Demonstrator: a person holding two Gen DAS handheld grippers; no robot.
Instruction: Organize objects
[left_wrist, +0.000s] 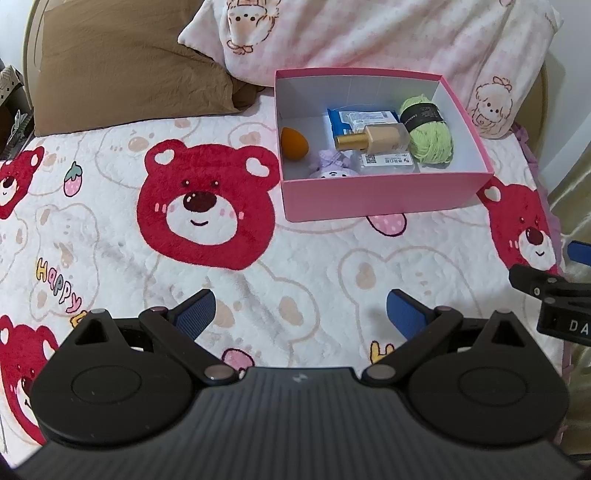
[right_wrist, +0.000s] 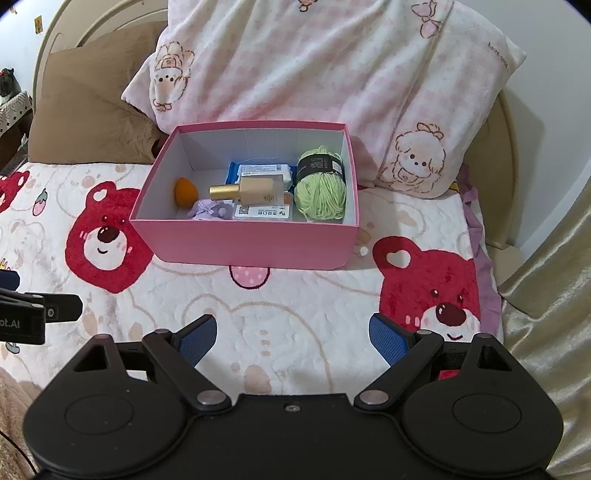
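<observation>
- Your left gripper (left_wrist: 301, 314) is hovering over the bed with its jaws spread wide and nothing between them.
- Your right gripper (right_wrist: 291, 338) is doing the same just beside it, jaws apart and empty, pointing toward the pink box (right_wrist: 243, 243).
- The blanket (right_wrist: 295, 310) under both grippers is showing only its bear print; no loose item is lying on it in either view.
- The box is sitting near the pillows (right_wrist: 295, 62), holding an orange sponge (right_wrist: 185, 189), a bottle (right_wrist: 251, 192) resting on flat packets (right_wrist: 260, 213), a purple toy (right_wrist: 209, 210) and a green yarn ball (right_wrist: 322, 188).
- You are likely finishing up: everything in view is already inside the box.
- Next, you are probably looking around for anything left outside, or pulling both grippers back without nudging the box.
</observation>
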